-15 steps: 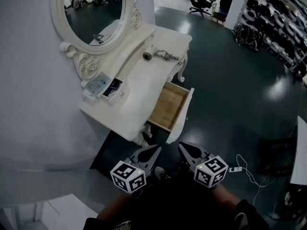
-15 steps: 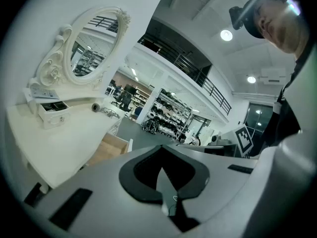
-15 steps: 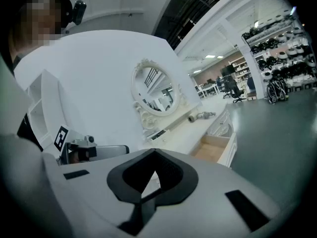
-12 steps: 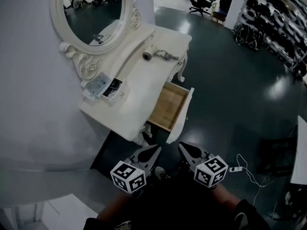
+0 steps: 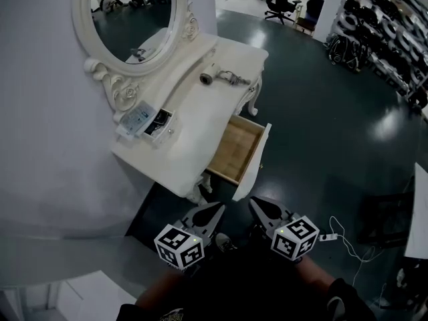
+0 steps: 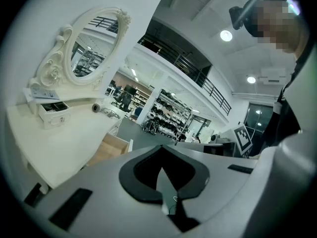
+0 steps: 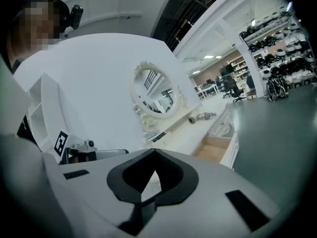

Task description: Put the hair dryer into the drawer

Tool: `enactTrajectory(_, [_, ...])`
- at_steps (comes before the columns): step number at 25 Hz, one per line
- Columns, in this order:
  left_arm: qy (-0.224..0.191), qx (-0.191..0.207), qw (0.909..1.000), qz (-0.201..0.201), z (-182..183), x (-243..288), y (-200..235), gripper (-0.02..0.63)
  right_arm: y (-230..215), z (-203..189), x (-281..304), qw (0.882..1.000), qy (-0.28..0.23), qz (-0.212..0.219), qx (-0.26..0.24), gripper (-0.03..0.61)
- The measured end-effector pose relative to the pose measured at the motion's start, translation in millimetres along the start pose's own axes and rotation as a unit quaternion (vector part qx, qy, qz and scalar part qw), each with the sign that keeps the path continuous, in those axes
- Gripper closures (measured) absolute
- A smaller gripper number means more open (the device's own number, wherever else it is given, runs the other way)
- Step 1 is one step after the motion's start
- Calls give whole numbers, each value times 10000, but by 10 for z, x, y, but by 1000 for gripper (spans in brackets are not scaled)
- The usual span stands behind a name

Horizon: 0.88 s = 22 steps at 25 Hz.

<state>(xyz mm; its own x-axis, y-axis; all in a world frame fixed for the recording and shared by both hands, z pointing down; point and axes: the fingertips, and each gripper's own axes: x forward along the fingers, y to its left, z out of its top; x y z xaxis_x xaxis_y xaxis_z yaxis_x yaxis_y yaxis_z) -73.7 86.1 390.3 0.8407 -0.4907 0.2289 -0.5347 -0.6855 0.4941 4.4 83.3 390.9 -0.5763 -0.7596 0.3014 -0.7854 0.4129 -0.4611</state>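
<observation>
The hair dryer lies on the far end of the white dressing table, its cord bunched beside it. The table's wooden drawer stands pulled out and looks bare inside. Both grippers hang low in front of the person, well short of the table. My left gripper is shut and holds nothing. My right gripper is shut and holds nothing too. From the left gripper view the hair dryer and drawer are far off; the right gripper view shows the hair dryer and drawer likewise.
An oval mirror in a carved frame stands at the table's back. A small open box and a flat pale pack sit at the table's left end. Office chairs and shelving are beyond; a white cable lies on the dark floor.
</observation>
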Motion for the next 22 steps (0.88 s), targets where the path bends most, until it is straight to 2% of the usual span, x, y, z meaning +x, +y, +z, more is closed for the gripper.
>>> enactTrajectory(9, [-70, 9, 9999, 123, 80, 92, 141, 611, -118, 104, 142, 9999, 26, 62, -85, 549])
enactTrajectory(22, [-231, -48, 9976, 653, 536, 729, 567, 611, -811, 779, 792, 9981, 236, 483, -305, 549])
